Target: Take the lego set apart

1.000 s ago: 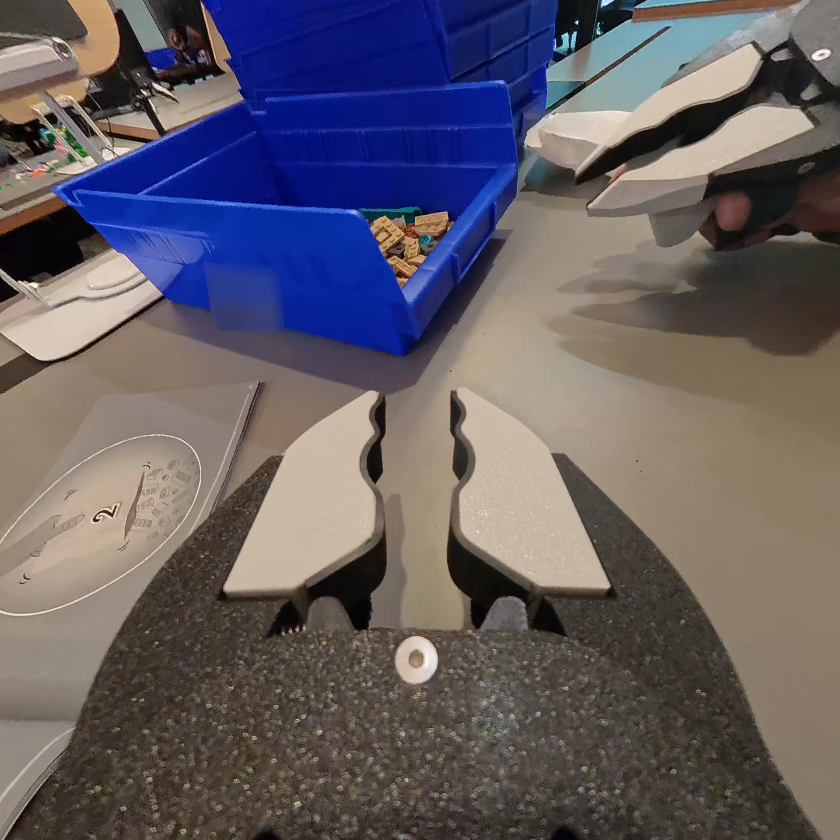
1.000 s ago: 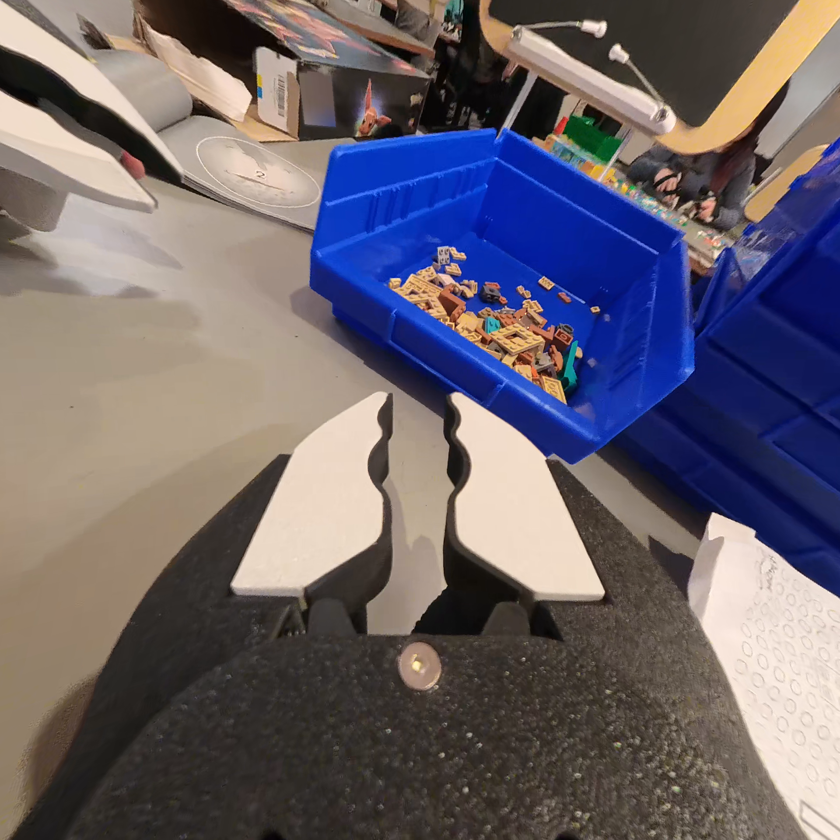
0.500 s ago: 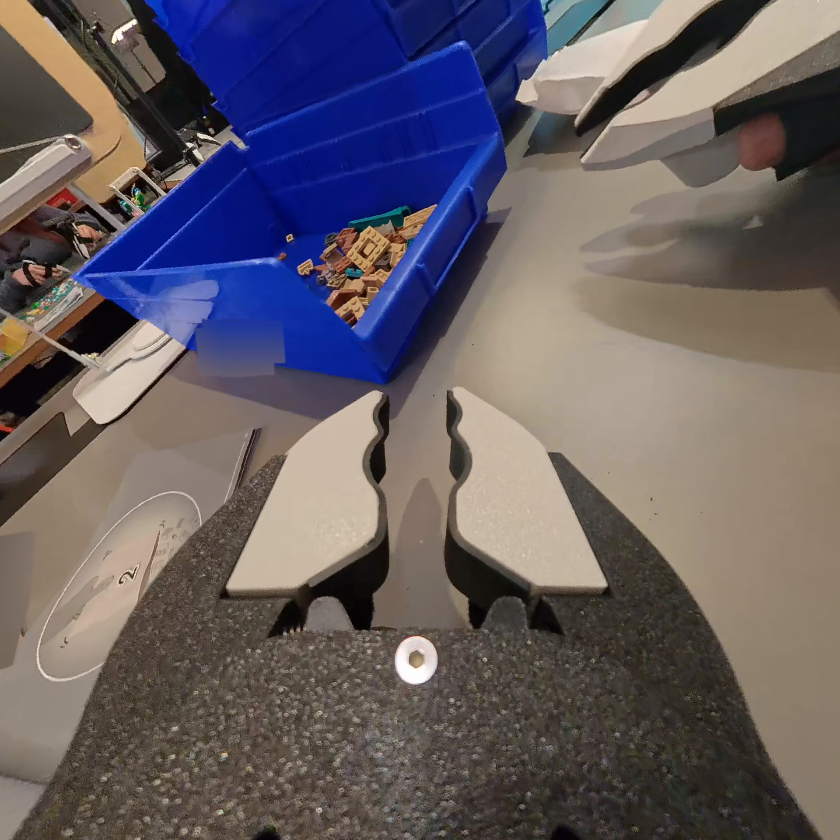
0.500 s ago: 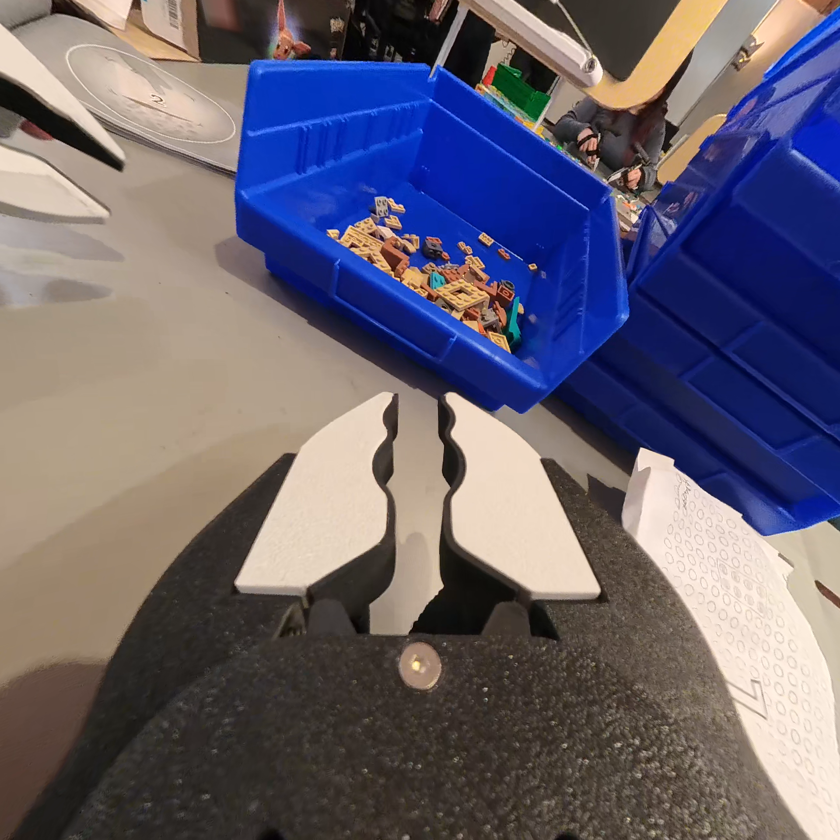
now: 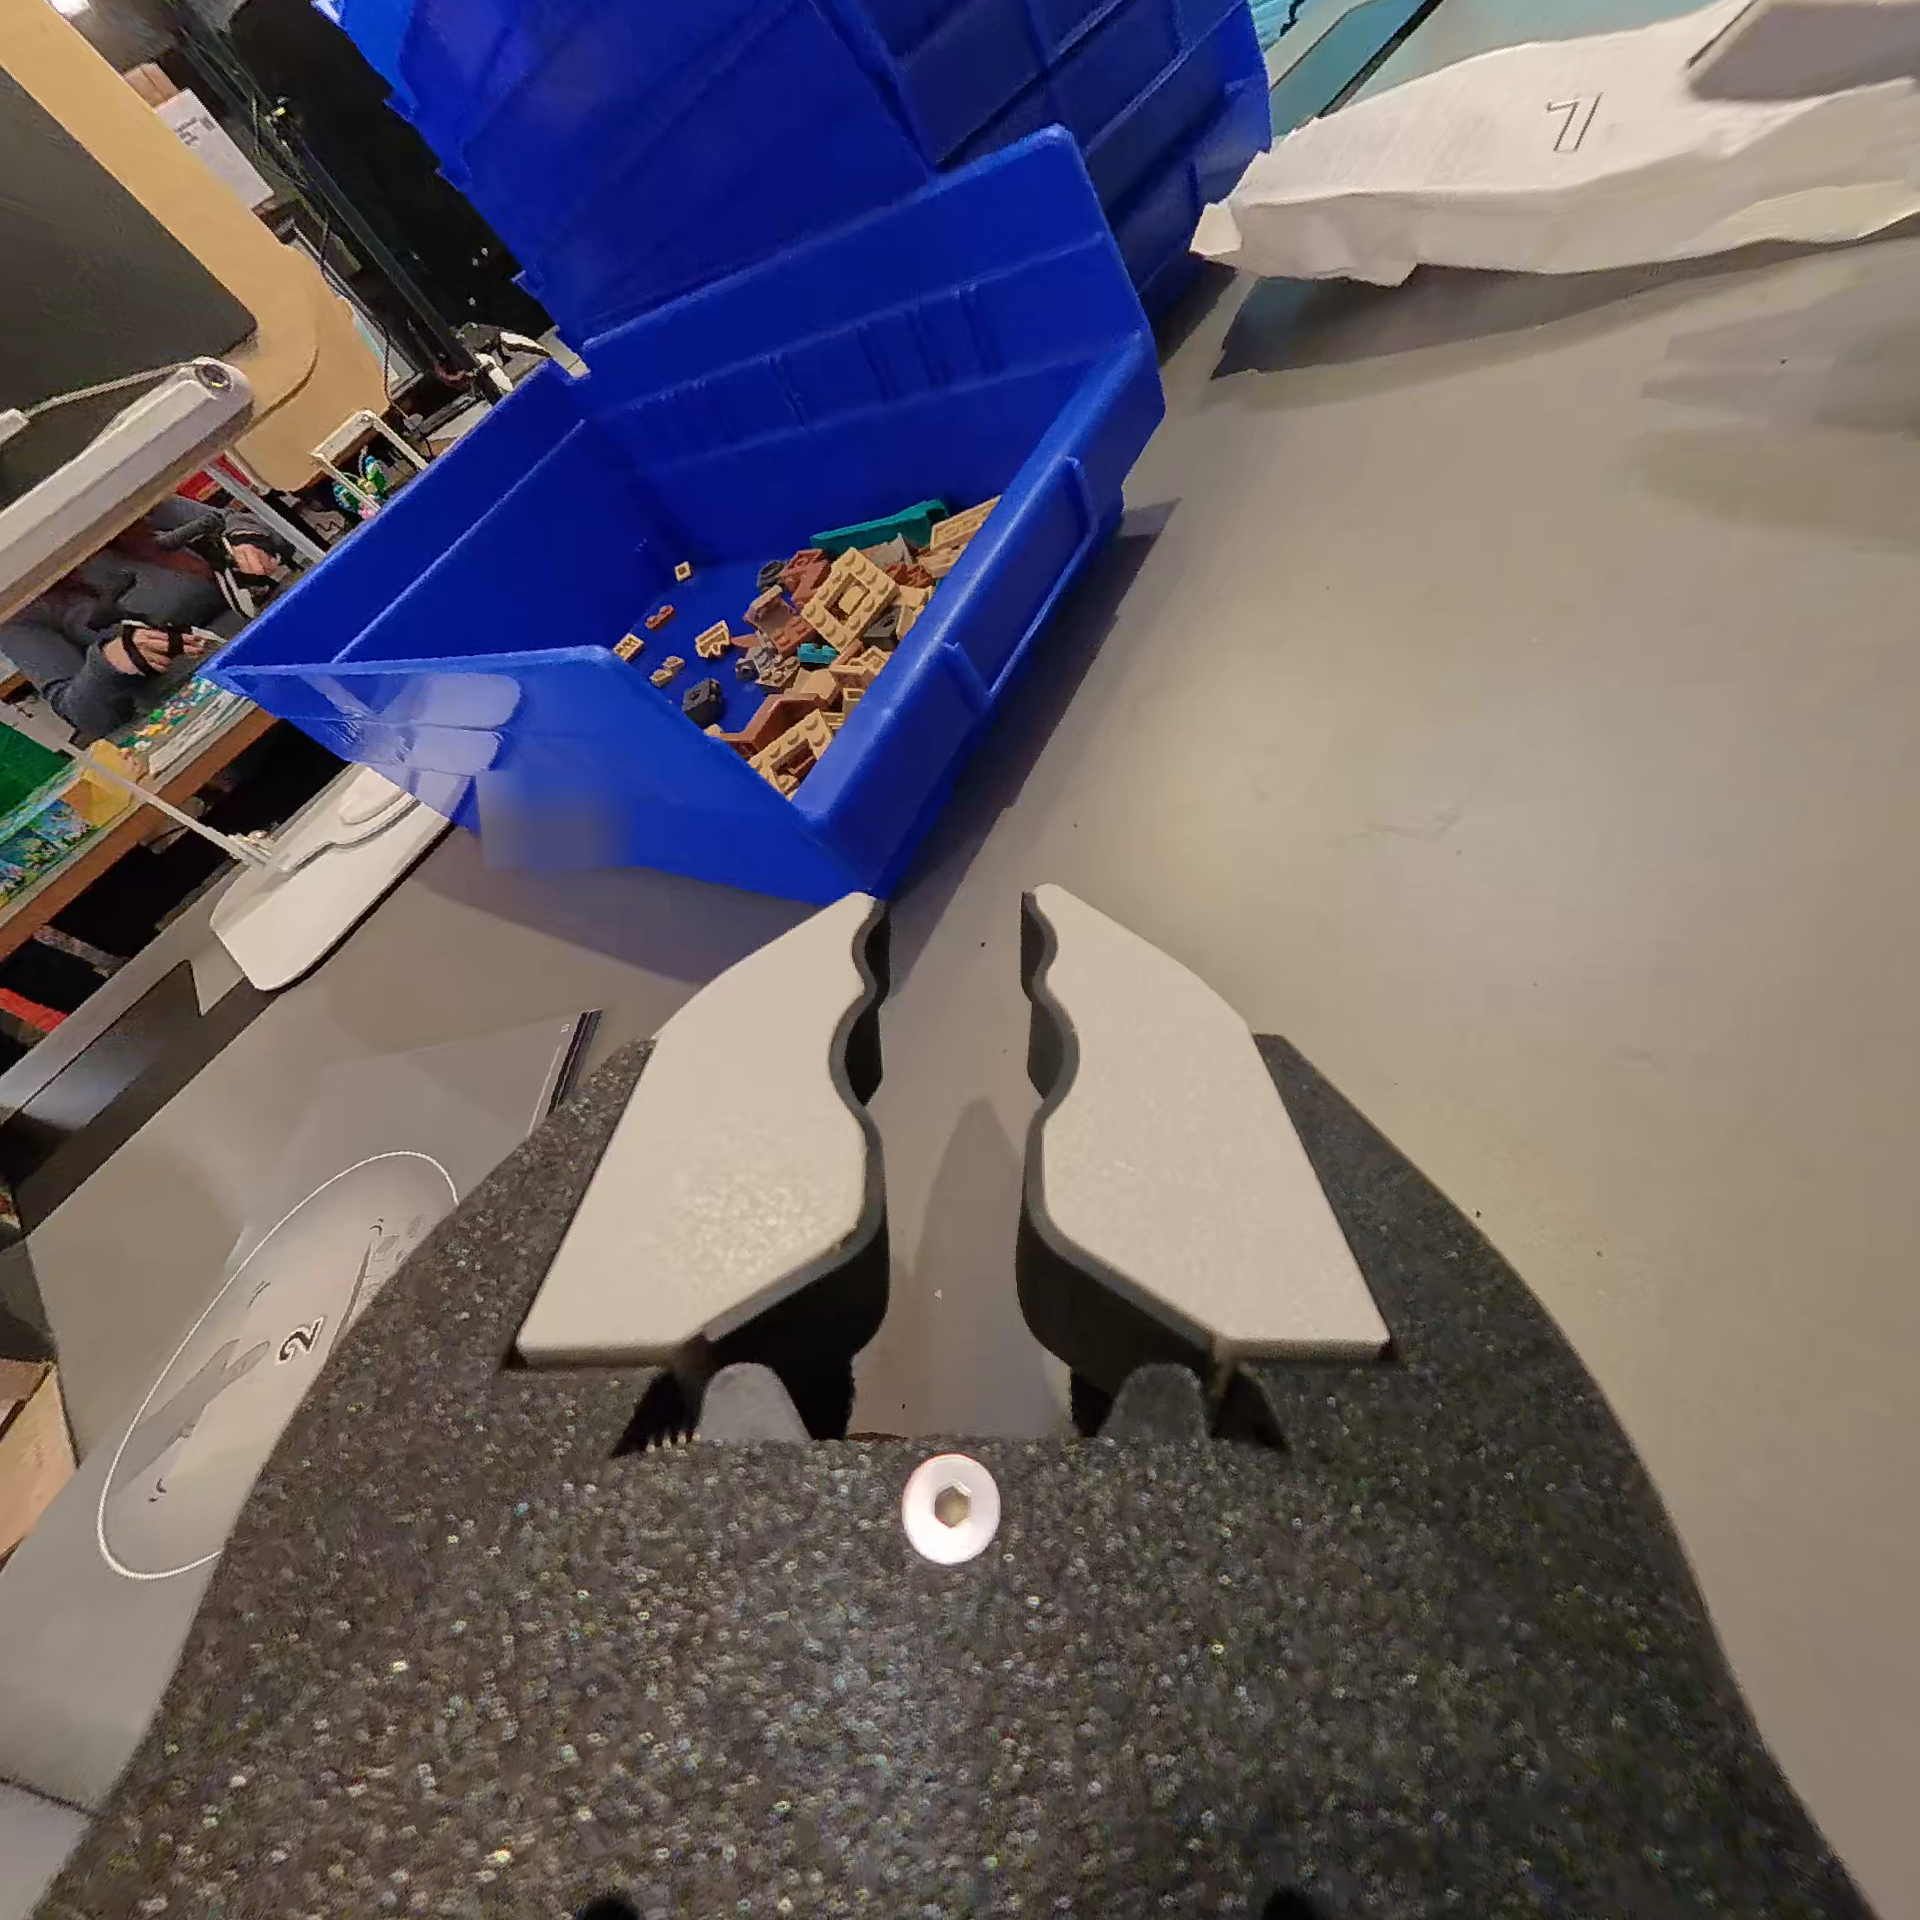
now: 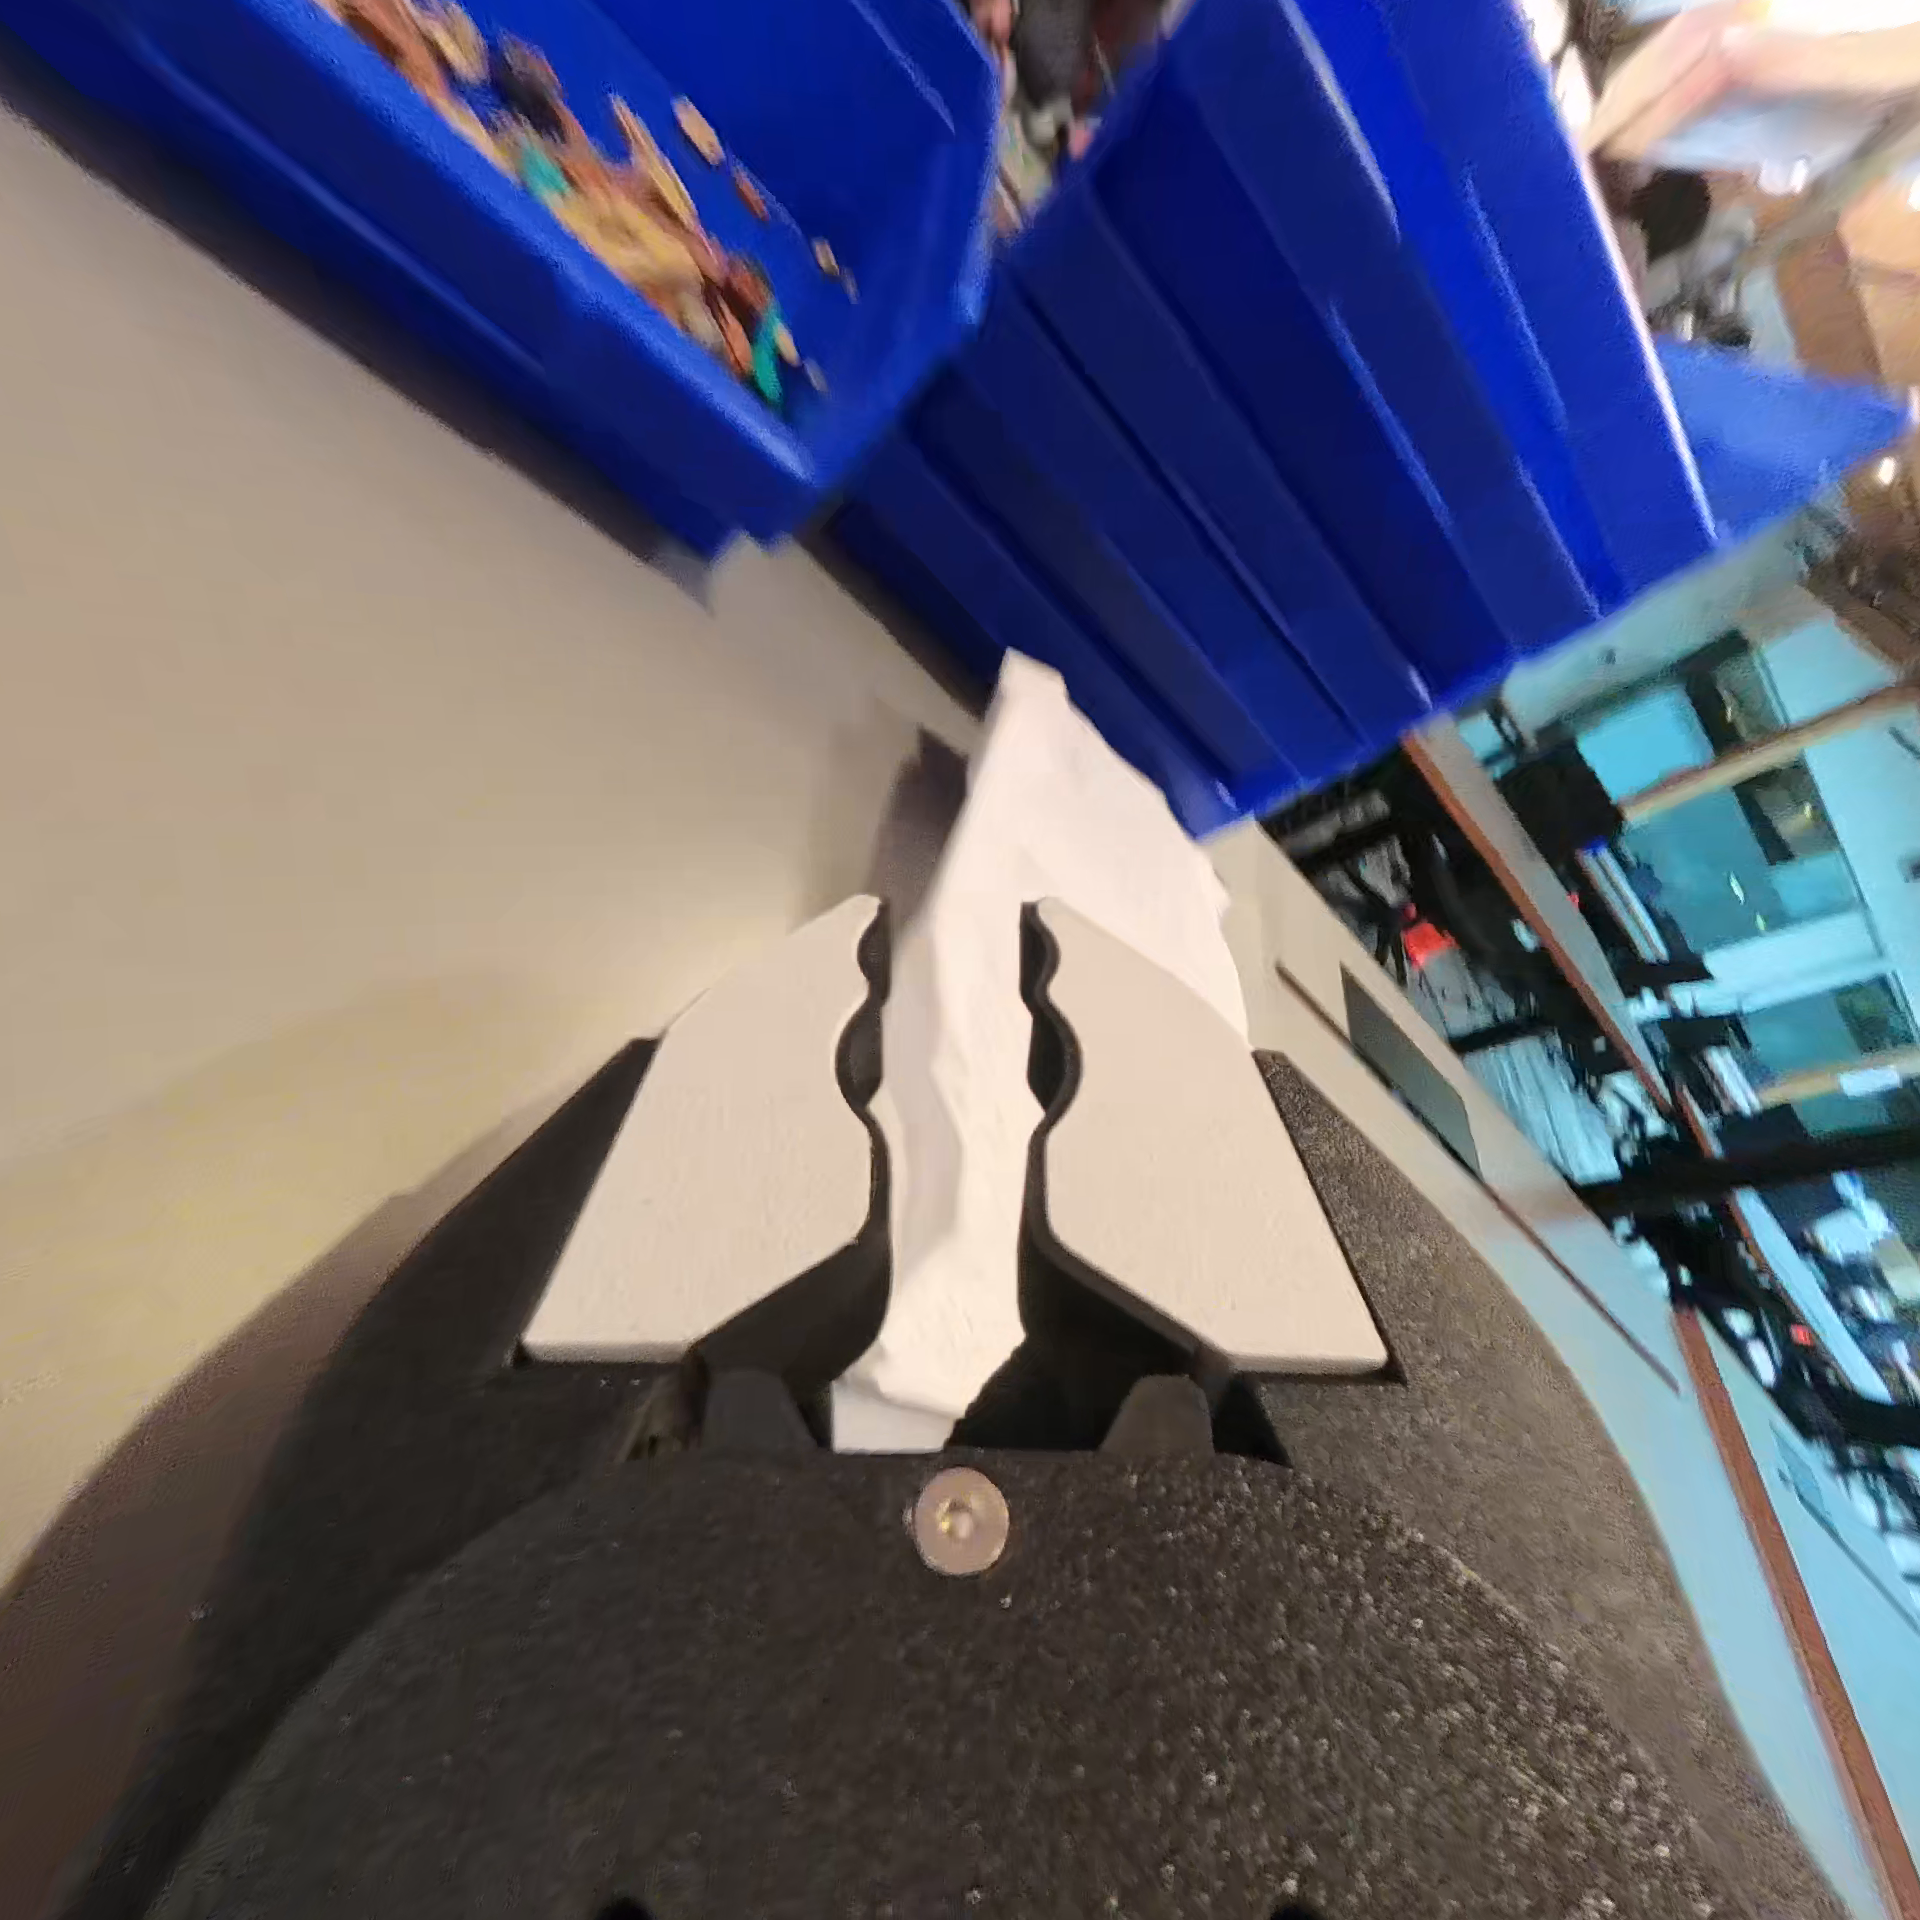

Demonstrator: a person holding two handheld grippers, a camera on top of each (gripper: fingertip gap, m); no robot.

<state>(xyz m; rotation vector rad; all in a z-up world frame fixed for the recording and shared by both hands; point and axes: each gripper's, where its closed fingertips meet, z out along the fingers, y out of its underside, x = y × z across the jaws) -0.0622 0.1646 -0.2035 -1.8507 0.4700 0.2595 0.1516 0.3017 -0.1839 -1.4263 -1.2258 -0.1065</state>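
Leftmost, a grey booklet (image 5: 260,1299) lies flat on the table (image 5: 1507,831), partly under our left gripper's (image 5: 954,914) body. Ahead of it and to the left stands a blue bin (image 5: 582,748); its near corner is just beyond our left fingertip. Small tan, brown and teal bricks (image 5: 831,644) are heaped against the bin's right wall. Our left gripper hovers low over bare table with its fingers (image 5: 748,1143) spread and nothing between them. The bin lies forward and left of its axis, its long side running away from us.

Behind the bin rises a stack of blue bins (image 5: 831,156). To their right a crumpled white bag (image 5: 1507,187) rests on the table, well apart from the left gripper and far to its right.

Our right gripper (image 6: 954,920) is the nearer one to that bag. Its view is tilted and blurred. The bag (image 6: 1049,831) runs lengthwise along the gripper's axis, showing through the gap between its fingers (image 6: 1174,1143) and out past the right one, towards the foot of the stack. The fingers stand apart, and the bag seems to lie beneath them, not pinched. A dark sliver separates it from the left pad.
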